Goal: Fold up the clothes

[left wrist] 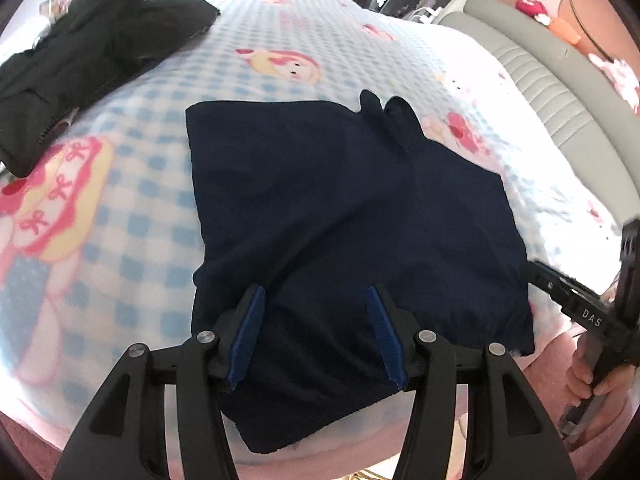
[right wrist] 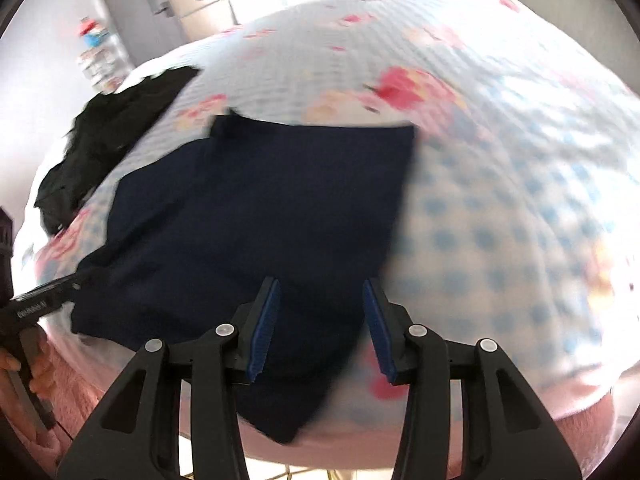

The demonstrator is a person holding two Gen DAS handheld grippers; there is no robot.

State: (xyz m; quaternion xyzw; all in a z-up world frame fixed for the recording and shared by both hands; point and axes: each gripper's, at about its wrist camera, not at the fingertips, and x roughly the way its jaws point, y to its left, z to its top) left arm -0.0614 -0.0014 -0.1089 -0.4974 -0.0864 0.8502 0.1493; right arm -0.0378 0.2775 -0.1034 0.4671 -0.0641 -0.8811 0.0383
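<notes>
Folded navy garment [left wrist: 352, 216] lying flat on a bed covered by a blue-checked blanket [left wrist: 168, 184] printed with pink cartoon figures. The garment occupies the near middle of the bed, its lower corner reaching the near edge; two small flaps stand up at its far edge. A pile of black clothing [left wrist: 84, 52] rests toward the far left corner of the bed, well apart from the navy piece.

Left gripper [left wrist: 316, 300]: blue pads spread, poised above the garment's near portion, with no cloth pinched between the pads.

Right gripper [right wrist: 320, 296]: jaws parted over the garment's near right part, nothing clamped; this view is blurred. In the left wrist view it appears at the right edge, held by the person's right hand [left wrist: 588, 376], its fingers near the garment's right side.
</notes>
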